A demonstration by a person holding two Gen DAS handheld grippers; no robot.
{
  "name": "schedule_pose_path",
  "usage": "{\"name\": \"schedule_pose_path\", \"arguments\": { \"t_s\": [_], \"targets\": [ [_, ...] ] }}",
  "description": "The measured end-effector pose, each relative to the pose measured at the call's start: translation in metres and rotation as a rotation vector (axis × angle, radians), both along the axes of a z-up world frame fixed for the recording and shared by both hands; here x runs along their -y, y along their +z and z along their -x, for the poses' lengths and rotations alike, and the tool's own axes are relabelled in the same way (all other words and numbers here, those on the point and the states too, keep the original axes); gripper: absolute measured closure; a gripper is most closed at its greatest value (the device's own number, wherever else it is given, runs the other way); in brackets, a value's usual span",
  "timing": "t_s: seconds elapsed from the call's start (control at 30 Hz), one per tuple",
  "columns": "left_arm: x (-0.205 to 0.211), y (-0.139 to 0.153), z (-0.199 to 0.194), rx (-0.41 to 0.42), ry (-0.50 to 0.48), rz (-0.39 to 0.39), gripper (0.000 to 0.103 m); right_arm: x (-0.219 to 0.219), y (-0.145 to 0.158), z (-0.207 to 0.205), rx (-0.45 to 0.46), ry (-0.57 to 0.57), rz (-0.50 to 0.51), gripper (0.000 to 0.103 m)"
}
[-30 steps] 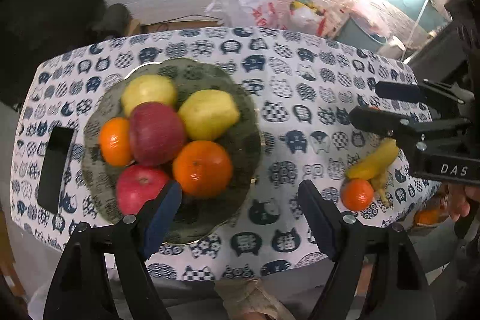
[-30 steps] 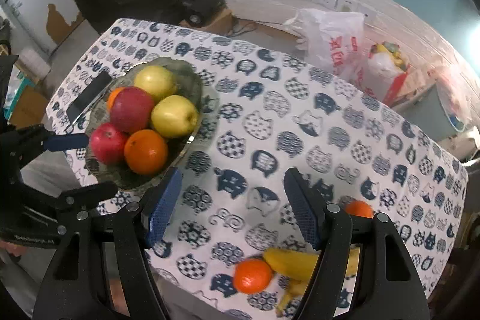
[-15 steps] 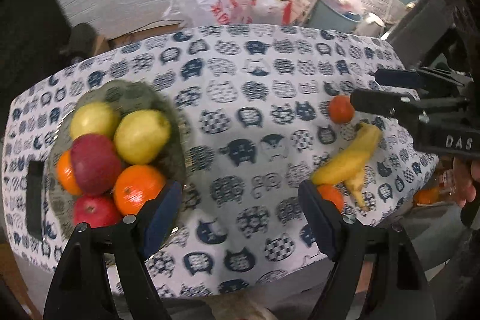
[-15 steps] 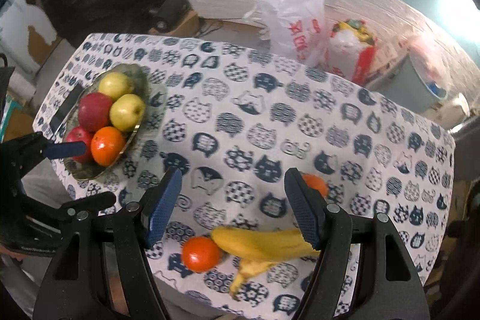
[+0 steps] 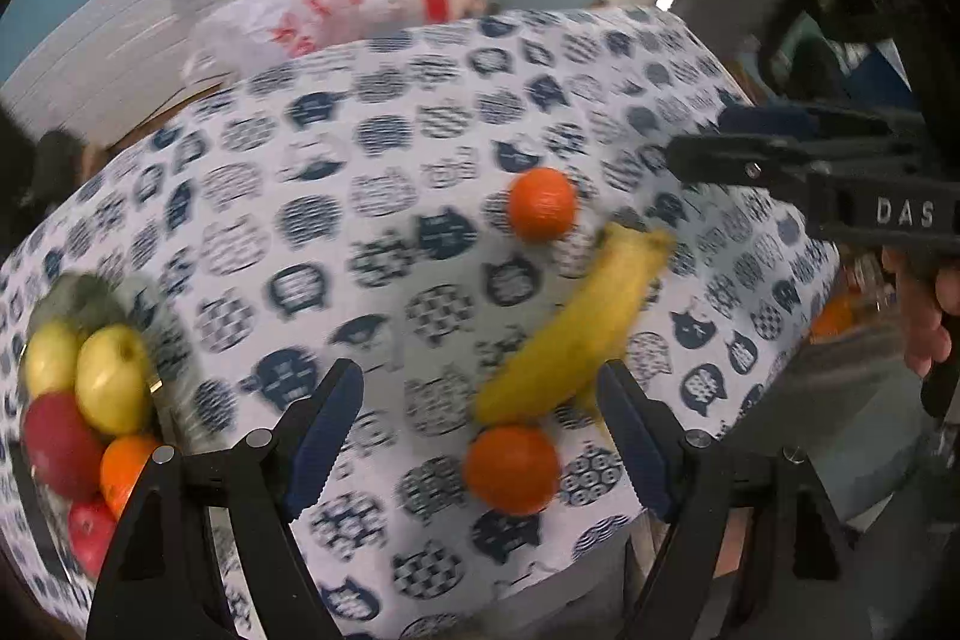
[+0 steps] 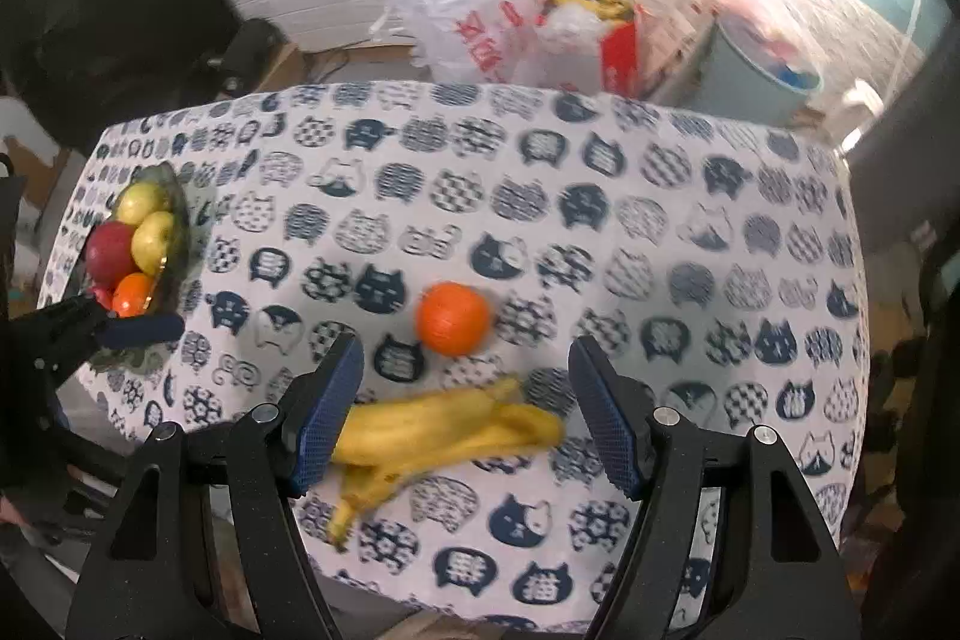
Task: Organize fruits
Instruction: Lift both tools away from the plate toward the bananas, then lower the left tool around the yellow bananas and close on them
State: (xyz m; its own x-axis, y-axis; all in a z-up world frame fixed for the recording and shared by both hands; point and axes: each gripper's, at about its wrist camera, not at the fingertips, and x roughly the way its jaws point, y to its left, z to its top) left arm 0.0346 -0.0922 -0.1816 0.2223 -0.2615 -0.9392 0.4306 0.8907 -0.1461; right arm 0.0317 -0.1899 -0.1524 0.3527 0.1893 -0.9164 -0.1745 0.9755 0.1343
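Bowl [image 5: 162,334] already full of apples and oranges; your left gripper [image 5: 480,436] and right gripper [image 6: 465,415] both gape, empty; bananas [image 6: 444,430] and two oranges [image 5: 542,204] still loose on tablecloth [image 6: 600,196].

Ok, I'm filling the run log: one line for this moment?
left gripper: open, empty | right gripper: open over yellow bananas | loose oranges: on table

Motion smears the bananas [image 6: 444,430] under my right tongs, and the left view's edge cuts off the fruit bowl [image 5: 90,292].
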Motion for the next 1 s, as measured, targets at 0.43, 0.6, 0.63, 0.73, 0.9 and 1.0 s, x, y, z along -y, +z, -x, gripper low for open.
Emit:
{"name": "schedule_pose_path", "arguments": {
  "t_s": [0.43, 0.6, 0.63, 0.73, 0.9, 1.0],
  "targets": [
    [0.051, -0.040, -0.005, -0.064, -0.133, -0.035, 0.022, 0.048, -0.029, 0.020, -0.062, -0.093, -0.009, 0.031],
    [0.060, -0.051, -0.011, -0.110, -0.141, -0.003, 0.022, 0.052, -0.037, 0.020, -0.078, -0.104, -0.011, 0.031],
    [0.061, -0.052, -0.012, -0.115, -0.147, 0.005, 0.022, 0.053, -0.038, 0.019, -0.078, -0.106, -0.012, 0.031],
    [0.062, -0.056, -0.015, -0.131, -0.161, 0.021, 0.032, 0.053, -0.039, 0.018, -0.079, -0.107, -0.013, 0.031],
    [0.060, -0.062, -0.017, -0.151, -0.171, 0.053, 0.048, 0.052, -0.041, 0.015, -0.083, -0.109, -0.013, 0.031],
    [0.059, -0.061, -0.018, -0.138, -0.181, 0.069, 0.052, 0.050, -0.042, 0.014, -0.086, -0.105, -0.010, 0.031]
  ]
}}
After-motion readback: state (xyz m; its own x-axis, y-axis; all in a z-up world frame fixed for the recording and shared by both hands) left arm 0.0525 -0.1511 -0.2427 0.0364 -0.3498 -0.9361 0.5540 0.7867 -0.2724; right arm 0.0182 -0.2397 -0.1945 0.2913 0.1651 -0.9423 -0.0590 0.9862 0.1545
